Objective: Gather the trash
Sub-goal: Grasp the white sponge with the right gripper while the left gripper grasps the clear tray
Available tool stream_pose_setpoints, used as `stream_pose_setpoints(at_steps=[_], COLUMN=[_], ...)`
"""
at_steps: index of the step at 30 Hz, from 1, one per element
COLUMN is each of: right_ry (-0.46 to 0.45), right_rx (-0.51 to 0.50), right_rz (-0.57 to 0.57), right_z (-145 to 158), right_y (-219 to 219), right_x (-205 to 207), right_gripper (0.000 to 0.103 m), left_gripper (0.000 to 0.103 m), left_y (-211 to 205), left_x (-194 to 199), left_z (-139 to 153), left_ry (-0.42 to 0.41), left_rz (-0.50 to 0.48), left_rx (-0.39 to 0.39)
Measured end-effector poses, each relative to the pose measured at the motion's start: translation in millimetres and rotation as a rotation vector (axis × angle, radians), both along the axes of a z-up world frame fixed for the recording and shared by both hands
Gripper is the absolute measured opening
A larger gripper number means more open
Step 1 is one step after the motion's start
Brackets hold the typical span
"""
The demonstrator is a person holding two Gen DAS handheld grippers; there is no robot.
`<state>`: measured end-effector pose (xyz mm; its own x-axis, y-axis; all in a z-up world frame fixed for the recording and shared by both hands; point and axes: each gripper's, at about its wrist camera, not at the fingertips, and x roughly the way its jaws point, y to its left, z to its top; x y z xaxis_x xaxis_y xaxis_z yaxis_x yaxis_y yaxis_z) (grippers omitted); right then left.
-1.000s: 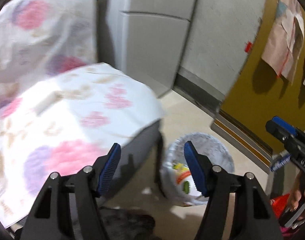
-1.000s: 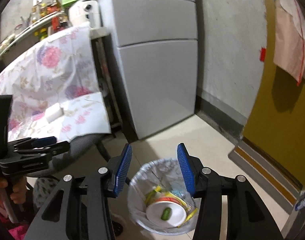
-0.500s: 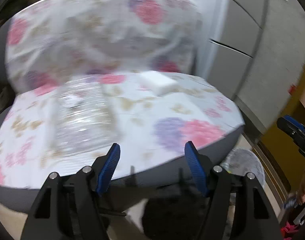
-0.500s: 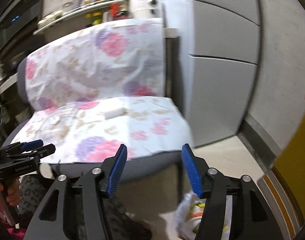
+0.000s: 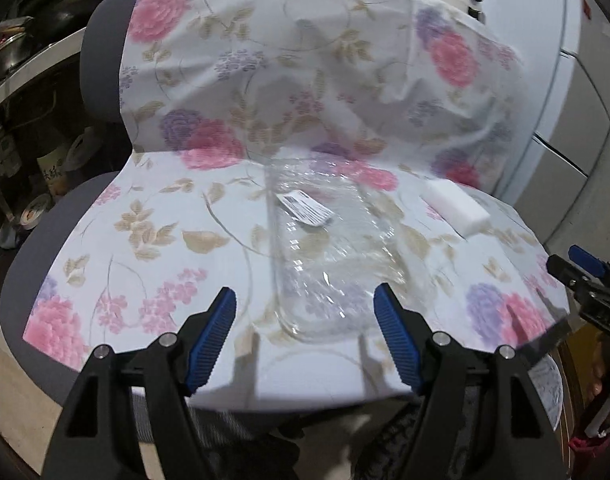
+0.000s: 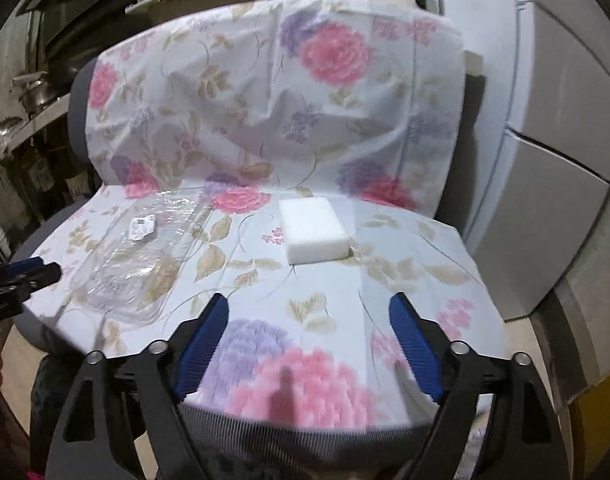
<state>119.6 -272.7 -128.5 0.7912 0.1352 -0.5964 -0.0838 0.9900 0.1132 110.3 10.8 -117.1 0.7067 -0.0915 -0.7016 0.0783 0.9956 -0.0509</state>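
- Both views have swung off the lined waste bin on the floor and onto the chair seat, which a second ago lay at the left edge of each picture.
- Left tool (image 5: 305, 314) hangs over the front of the seat, its blue-padded jaws spread and opening, with nothing gripped; the near end of the clear crinkled plastic wrapper (image 5: 329, 248) shows between them, beyond the pads.
- Right tool (image 6: 309, 322) also has its jaws spread wide and opening, empty, above the flowered white cloth (image 6: 329, 280) that covers the grey office chair (image 6: 305, 432).
- That wrapper (image 6: 141, 256) lies flat on the cloth at the seat's left-centre, with a small printed white label (image 5: 305, 208) on it.
- White rectangular foam block (image 6: 315, 236) rests on the cloth to the wrapper's right, apart from it, near the backrest.
- Pale grey cabinet (image 6: 553, 160) stands just right of the chair.
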Motion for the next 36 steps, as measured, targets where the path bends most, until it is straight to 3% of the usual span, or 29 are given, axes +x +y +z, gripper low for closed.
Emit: stream_pose_setpoints(at_steps=[10,15,23,24,25,30,33,36], right_ry=[0.039,0.105,0.234,0.238,0.24,0.146,0.084,0.05], right_rx=[0.015,0.035,-0.02,-0.02,-0.017,-0.067,-0.045,-0.015], right_rz=[0.054,0.076,0.088,0.093,0.103,0.091,0.085,0.091], right_z=[-15.8,-26.0,-54.7,-55.4,-55.4,-32.9,-14.0,-4.1], right_y=[4.0,1.4,9.7,10.4,11.5,17.1,16.9,19.0], right_x=[82.3,132.2,185.6,186.1,185.3,150.0,111.1,72.4], right_gripper=[0.084,0.084,0.083,0.081,0.067,0.063,0.063,0.063], left_gripper=[0.071,0.072,0.072,0.072,0.072,0.069,0.058,0.04], left_y=[7.3,10.3,11.3,12.9,14.9,21.4,20.3,16.0], left_x=[50.9,72.0,85.2,85.4,85.2,79.8,78.0,86.2], left_z=[-12.0,-14.2,-27.3,-28.6,-29.7,-27.3,-25.0,-29.9], left_ry=[0.044,0.062,0.107,0.111,0.115,0.112,0.103,0.117], left_rz=[0.07,0.081,0.059,0.062,0.065,0.075,0.055,0.038], left_rx=[0.01,0.009,-0.007,-0.01,-0.016,-0.039,-0.062,-0.064])
